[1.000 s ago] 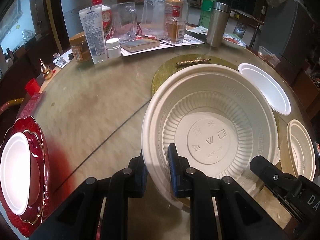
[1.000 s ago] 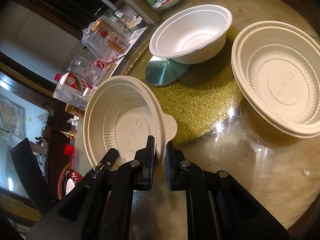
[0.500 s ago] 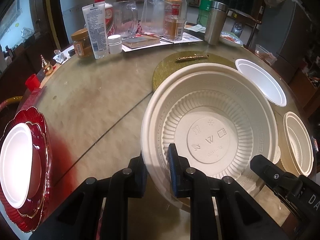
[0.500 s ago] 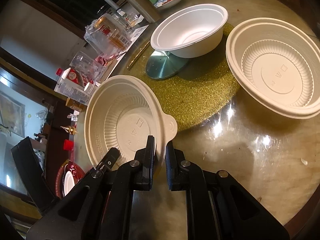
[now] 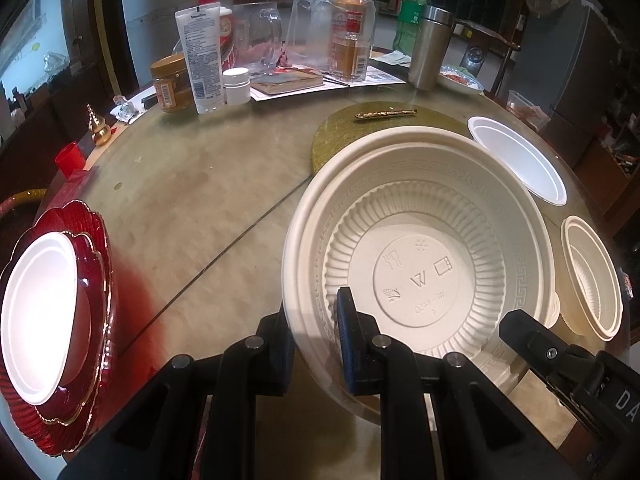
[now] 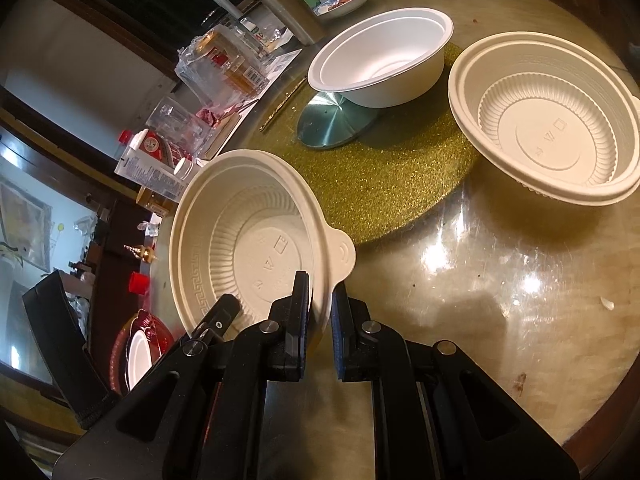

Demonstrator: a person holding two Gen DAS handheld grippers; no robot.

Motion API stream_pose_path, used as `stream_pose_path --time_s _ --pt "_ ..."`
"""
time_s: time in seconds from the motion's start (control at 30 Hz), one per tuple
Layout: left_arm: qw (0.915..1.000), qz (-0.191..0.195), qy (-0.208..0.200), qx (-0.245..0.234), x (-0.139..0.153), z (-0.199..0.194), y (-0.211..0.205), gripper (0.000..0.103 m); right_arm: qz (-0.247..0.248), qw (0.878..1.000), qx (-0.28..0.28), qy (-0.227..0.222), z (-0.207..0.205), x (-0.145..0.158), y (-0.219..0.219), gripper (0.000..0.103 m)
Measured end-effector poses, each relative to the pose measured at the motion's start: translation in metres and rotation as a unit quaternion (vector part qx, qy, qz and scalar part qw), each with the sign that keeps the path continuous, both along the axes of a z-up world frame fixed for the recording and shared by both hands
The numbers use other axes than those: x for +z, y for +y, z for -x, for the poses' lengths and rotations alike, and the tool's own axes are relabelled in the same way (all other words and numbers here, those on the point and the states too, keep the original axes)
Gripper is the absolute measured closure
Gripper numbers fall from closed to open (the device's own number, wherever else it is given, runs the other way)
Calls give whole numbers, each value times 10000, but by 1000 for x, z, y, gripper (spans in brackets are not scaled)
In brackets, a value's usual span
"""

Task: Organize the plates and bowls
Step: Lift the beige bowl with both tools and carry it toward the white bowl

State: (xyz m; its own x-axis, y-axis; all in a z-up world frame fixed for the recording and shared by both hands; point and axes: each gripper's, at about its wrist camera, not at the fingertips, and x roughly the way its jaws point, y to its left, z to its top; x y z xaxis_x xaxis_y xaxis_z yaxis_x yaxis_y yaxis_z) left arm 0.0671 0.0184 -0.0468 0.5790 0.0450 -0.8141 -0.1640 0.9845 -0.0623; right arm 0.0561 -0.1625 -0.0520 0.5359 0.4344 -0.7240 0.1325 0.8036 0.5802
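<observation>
Both grippers are shut on the rim of one cream ribbed bowl, held above the table; it also shows in the right wrist view. My left gripper pinches its near rim. My right gripper pinches the rim beside its tab, and its tip shows in the left wrist view. A second cream ribbed bowl and a white bowl rest on the gold mat. A white plate lies on a red plate at the left.
Bottles, a lotion tube, jars, a steel flask and a food dish crowd the table's far side. A silver disc lies on the mat under the white bowl. A red cup stands at the left edge.
The held bowl has lifted and drawn back slightly with both grippers; the table's far objects sit lower and farther in view. Both grips are unchanged.
</observation>
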Motion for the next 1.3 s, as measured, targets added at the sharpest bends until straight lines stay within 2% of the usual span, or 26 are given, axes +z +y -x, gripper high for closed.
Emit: stream_pose_path --time_s 0.6,1.3 --pt "9999 60 -117 -28 6 17 6 84 30 9999 34 -153 12 6 4 93" --pt "9987 172 -445 185 30 39 33 84 44 9982 354 -483 19 28 31 93"
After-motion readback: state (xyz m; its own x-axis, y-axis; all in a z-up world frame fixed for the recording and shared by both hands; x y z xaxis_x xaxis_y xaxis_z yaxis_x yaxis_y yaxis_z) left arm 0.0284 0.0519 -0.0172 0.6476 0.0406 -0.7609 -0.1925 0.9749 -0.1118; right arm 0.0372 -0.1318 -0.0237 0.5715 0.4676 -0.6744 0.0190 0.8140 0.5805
